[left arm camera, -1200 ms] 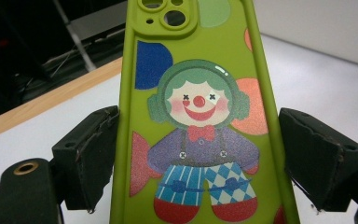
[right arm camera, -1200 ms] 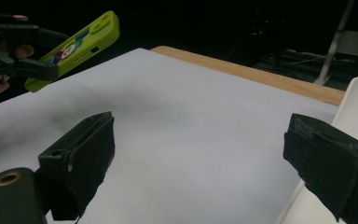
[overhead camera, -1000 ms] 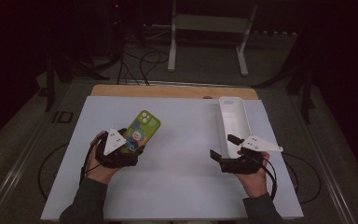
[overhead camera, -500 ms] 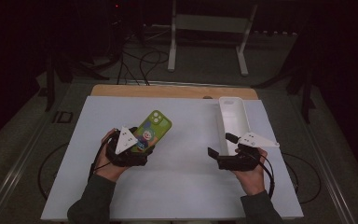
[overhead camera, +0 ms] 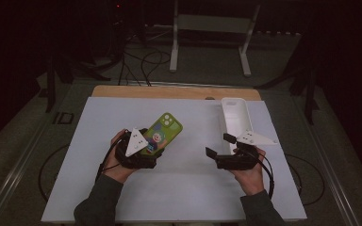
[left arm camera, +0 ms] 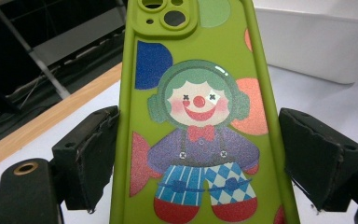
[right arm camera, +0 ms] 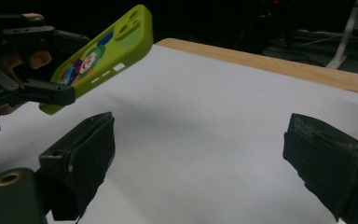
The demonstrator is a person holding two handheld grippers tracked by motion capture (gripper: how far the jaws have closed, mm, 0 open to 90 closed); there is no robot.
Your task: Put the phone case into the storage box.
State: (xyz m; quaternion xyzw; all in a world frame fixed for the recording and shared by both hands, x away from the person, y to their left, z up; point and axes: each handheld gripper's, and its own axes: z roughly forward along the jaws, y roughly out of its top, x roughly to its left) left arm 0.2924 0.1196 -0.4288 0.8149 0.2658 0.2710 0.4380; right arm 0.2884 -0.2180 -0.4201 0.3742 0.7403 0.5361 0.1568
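Observation:
A green phone case (overhead camera: 162, 134) with a clown picture is held tilted above the white table sheet (overhead camera: 179, 188). My left gripper (overhead camera: 154, 147) is shut on its lower part. In the left gripper view the case (left arm camera: 196, 116) stands between both black pads (left arm camera: 91, 154), which press its long edges. The right gripper view has the case (right arm camera: 107, 51) off the sheet at upper left, in the left gripper (right arm camera: 51, 74). My right gripper (overhead camera: 220, 145) hovers at centre right, open with nothing between its jaws (right arm camera: 200, 154).
A long white tray (overhead camera: 235, 117) lies at the back right of the sheet, just beyond the right gripper, and appears behind the case as a white tray (left arm camera: 317, 37). A wooden strip (overhead camera: 169, 92) borders the far edge. A metal stand (overhead camera: 212, 23) rises behind the table.
My left hand has carried the green case to the right, toward the middle of the sheet. The right hand has stayed where it was.

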